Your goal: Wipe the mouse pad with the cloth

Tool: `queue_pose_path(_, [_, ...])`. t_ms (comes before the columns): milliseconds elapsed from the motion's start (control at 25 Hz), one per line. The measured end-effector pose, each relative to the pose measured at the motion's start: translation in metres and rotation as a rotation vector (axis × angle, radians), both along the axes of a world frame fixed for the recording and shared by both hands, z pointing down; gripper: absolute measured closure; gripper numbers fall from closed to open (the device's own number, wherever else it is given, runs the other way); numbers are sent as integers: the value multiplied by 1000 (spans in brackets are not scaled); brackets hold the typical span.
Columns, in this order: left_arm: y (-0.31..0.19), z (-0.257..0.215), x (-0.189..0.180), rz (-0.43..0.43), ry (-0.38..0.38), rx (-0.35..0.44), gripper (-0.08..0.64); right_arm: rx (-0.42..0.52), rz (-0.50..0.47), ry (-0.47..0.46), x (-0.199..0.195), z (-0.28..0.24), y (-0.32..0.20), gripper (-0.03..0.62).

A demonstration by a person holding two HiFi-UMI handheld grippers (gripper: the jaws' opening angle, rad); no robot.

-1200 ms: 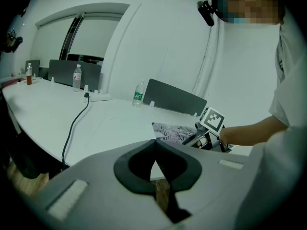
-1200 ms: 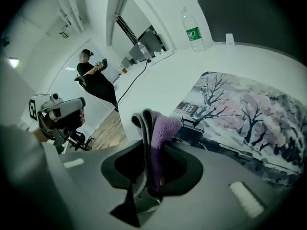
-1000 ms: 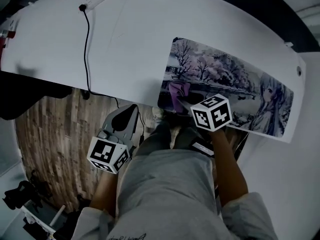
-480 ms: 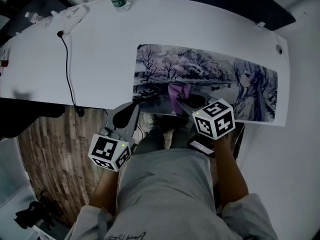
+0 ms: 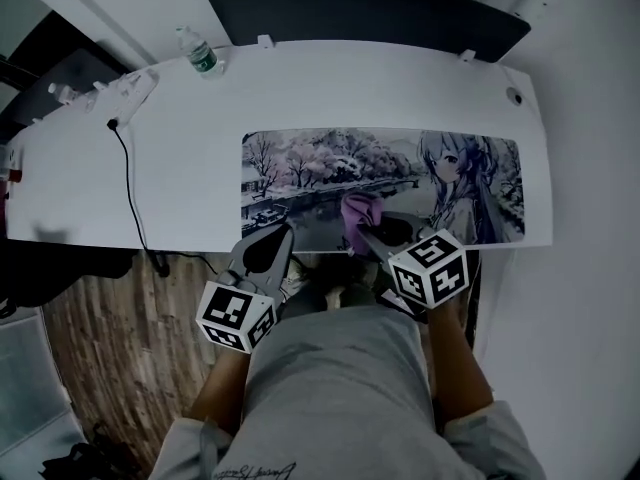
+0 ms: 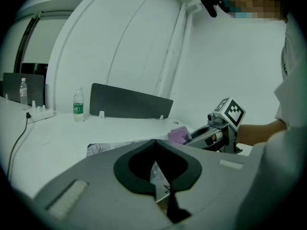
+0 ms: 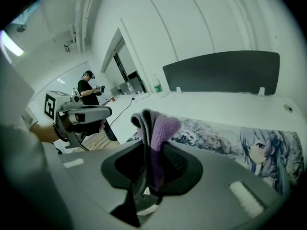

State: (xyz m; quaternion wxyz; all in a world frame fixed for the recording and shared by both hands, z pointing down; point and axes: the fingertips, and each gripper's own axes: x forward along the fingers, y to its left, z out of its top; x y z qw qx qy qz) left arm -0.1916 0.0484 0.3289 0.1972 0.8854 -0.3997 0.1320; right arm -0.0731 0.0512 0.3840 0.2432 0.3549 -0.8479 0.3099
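Nearest the camera, grey-shirted torso (image 5: 340, 388) and both forearms, over wood floor (image 5: 110, 338). Left gripper (image 5: 274, 238) sits at the near edge of the white table (image 5: 180, 168), tips pointing toward the near-left part of the mouse pad (image 5: 320, 168). In its own view the left gripper (image 6: 155, 141) has its jaws brought together at the tips, nothing caught between them; a sliver of printed pad shows through the gap behind the tips. Right gripper (image 5: 366, 231) is just beside it to the right, jaws clamped on the purple cloth (image 5: 360, 211). In the right gripper view (image 7: 149, 152) the cloth (image 7: 160, 128) stands folded upright out of the jaws, grey edge on one side, purple fleece on the other. Cloth is over the pad's near edge, about mid-length, between the tree scene and the drawn figure; contact with the pad surface cannot be confirmed. Pad (image 7: 230, 138) lies flat along the near-right part of the table. Farther left: black cable (image 5: 128, 178) running to a white power strip (image 5: 125, 93). Far edge: water bottle (image 5: 200, 53), upright, and a dark divider panel (image 5: 370, 13). Second person (image 7: 88, 92) stands well beyond the table.
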Motion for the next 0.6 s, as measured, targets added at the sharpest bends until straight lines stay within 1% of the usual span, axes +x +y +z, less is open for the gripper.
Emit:
queue_pose_path(280, [4, -11, 41, 61, -6, 11, 545, 93, 39, 14, 35, -36, 9, 494])
queue_pose_path(400, [3, -14, 52, 79, -10, 22, 543, 106, 45, -2, 46, -41, 12, 494])
queue_pose_path(600, [2, -15, 62, 92, -17, 25, 543, 111, 48, 7, 58, -45, 16, 495])
